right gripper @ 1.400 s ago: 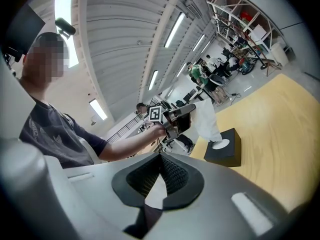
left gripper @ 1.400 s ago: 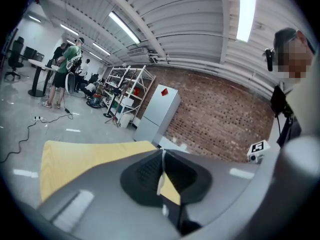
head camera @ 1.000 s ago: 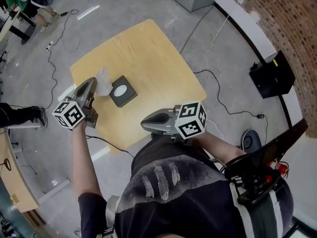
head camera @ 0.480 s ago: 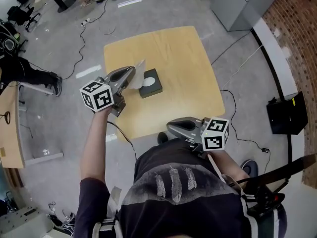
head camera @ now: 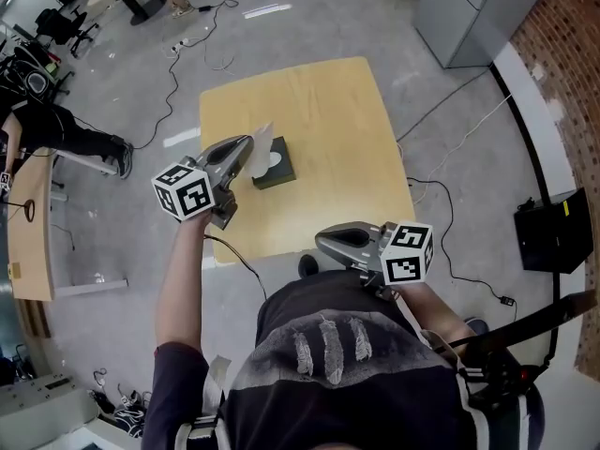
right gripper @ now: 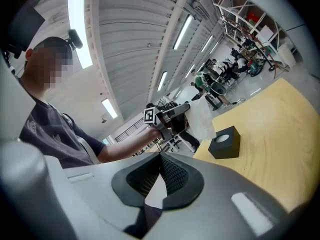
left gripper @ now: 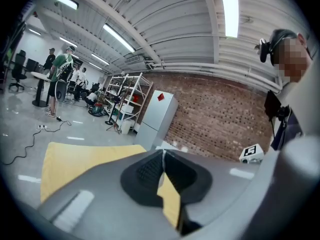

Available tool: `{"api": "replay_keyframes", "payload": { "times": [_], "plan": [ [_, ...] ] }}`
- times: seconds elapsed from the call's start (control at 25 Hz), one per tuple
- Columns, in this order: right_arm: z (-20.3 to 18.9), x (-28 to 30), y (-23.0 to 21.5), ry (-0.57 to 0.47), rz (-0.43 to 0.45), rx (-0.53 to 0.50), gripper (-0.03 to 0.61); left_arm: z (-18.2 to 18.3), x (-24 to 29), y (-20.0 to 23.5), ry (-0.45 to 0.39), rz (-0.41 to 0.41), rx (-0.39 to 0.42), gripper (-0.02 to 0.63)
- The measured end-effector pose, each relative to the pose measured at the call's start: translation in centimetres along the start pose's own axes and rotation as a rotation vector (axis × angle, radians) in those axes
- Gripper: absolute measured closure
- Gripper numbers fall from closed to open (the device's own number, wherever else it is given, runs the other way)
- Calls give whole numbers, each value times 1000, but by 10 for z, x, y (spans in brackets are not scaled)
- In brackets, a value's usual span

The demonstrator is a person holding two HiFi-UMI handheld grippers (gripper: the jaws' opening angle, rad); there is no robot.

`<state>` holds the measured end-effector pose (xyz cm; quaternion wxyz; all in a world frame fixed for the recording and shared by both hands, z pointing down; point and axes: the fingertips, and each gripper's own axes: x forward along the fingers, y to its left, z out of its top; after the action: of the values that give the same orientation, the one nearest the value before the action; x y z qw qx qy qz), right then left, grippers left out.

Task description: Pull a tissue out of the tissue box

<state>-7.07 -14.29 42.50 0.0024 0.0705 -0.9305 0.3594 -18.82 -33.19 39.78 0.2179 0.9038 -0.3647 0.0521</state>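
A black tissue box (head camera: 274,164) with a round white opening sits on the yellow wooden table (head camera: 328,111). My left gripper (head camera: 249,142) is just left of the box, above the table, and shut on a white tissue (head camera: 262,144). In the right gripper view the tissue (right gripper: 201,120) hangs free from the left gripper (right gripper: 186,106), up and left of the box (right gripper: 224,141). In the left gripper view the jaws (left gripper: 163,152) meet on a thin white edge. My right gripper (head camera: 322,243) is shut and empty near the table's front edge, its tips (right gripper: 161,156) together.
Cables trail over the grey floor around the table. A black case (head camera: 553,231) lies by the brick wall at right, a grey cabinet (head camera: 469,7) stands at the back. A person's legs (head camera: 75,139) and a wooden desk (head camera: 23,251) are at left.
My left gripper has carried the tissue up and away from the box's opening, so it now hangs free. The right gripper has shifted along the table's front edge.
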Motion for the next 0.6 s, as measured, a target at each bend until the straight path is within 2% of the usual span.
{"api": "replay_keyframes", "payload": {
  "times": [0.32, 0.6],
  "plan": [
    [1, -34, -2, -21, 68, 25, 580, -14, 7, -21, 28, 95, 9, 612],
    [-3, -56, 0, -25, 120, 55, 580, -21, 4, -41, 13, 184, 27, 612]
  ]
}}
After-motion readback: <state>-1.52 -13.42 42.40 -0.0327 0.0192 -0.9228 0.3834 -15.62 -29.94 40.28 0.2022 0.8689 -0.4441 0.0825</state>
